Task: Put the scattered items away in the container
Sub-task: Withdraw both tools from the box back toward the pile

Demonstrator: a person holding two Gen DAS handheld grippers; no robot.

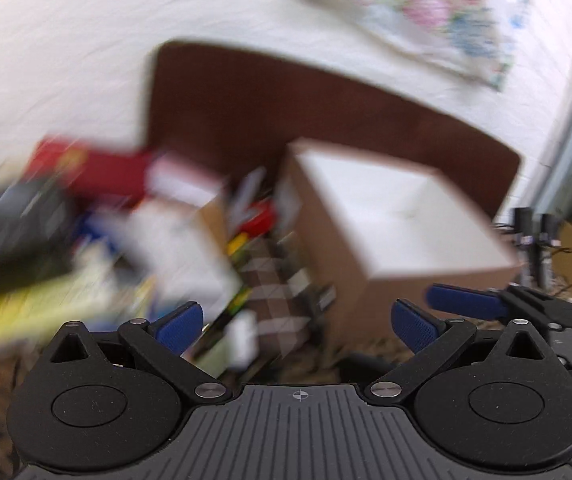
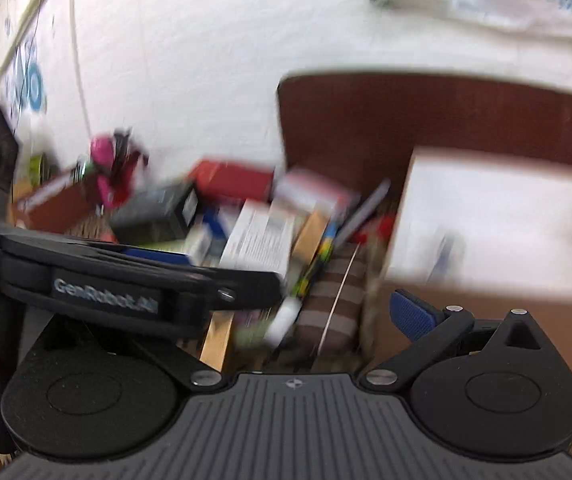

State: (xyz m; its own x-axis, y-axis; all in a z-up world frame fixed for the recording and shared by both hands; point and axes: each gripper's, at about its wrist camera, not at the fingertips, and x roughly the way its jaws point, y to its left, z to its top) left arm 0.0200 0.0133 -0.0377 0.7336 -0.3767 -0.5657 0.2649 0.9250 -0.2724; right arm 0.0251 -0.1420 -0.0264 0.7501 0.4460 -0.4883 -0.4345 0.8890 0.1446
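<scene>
Cardboard box [image 1: 370,220], brown outside, white inside, open-topped and seemingly bare within, tilted in view against a dark brown board [image 1: 246,92] and a white wall [image 1: 66,40]. Just left of it, heavily motion-blurred clutter: red carton [image 1: 98,164], black box [image 1: 18,220], white carton [image 1: 190,236], yellow packet [image 1: 42,312], brown-and-white striped item [image 1: 274,296] leaning beside the box's near corner. Exact contacts among the pile impossible to tell through blur.

Left gripper [image 1: 302,320] spread wide, blue-padded fingers [image 1: 180,326] apart, holding nothing, hovering short of the striped item and box.

Right gripper [image 2: 294,312] likewise spread, one blue pad visible, the other finger hidden behind the left gripper's body crossing the frame; nothing gripped. Same box [image 2: 498,216] to its right, pink toy [image 2: 112,168] far left.
</scene>
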